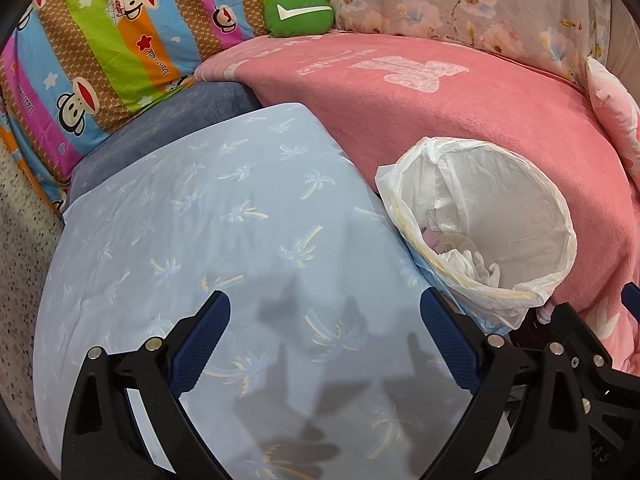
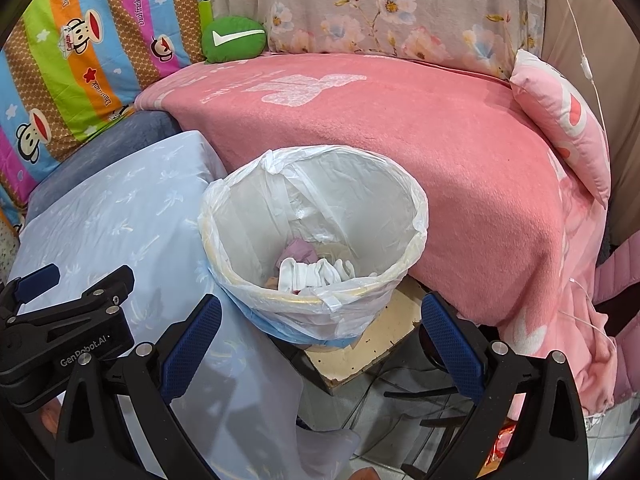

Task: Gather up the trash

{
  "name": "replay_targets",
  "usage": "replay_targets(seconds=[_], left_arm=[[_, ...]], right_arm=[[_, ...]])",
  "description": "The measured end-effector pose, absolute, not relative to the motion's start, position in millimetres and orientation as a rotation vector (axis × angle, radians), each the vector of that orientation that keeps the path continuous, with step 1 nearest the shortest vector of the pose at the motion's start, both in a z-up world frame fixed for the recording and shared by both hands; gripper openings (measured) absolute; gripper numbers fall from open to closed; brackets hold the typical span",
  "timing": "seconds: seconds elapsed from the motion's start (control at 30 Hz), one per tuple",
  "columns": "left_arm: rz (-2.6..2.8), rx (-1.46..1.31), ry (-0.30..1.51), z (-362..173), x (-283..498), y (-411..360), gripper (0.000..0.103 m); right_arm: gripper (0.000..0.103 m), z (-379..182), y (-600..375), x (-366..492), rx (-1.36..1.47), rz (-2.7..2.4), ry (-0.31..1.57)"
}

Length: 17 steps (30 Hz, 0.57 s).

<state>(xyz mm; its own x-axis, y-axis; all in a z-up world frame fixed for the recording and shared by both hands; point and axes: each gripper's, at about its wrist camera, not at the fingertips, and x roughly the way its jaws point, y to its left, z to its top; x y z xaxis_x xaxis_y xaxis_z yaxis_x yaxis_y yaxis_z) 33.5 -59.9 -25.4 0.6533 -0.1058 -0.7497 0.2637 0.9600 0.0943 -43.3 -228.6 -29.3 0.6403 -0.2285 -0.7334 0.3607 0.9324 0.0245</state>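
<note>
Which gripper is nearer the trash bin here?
Right. The right gripper hangs open directly in front of the bin, the near rim between its fingers. The left gripper, also open, sits over the blue sheet, with the bin off to its right.

Ahead of the right hand-held gripper [image 2: 320,340] the lined bin [image 2: 408,256] stands with its mouth unblocked. The pink blanket [image 2: 440,140] crowds its far right side, the pale blue sheet [image 2: 120,216] its left.
</note>
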Motion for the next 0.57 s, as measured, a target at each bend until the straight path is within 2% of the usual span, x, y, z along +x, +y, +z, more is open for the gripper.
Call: replay_targets(seconds=[0.57], left_arm=[[-0.217,0.196,0.838,-24.8,35.6,-55.5,0.092]], right_arm=[[0.098,-26.1,-232.0,-39.3,0.177,-0.344,0.810]])
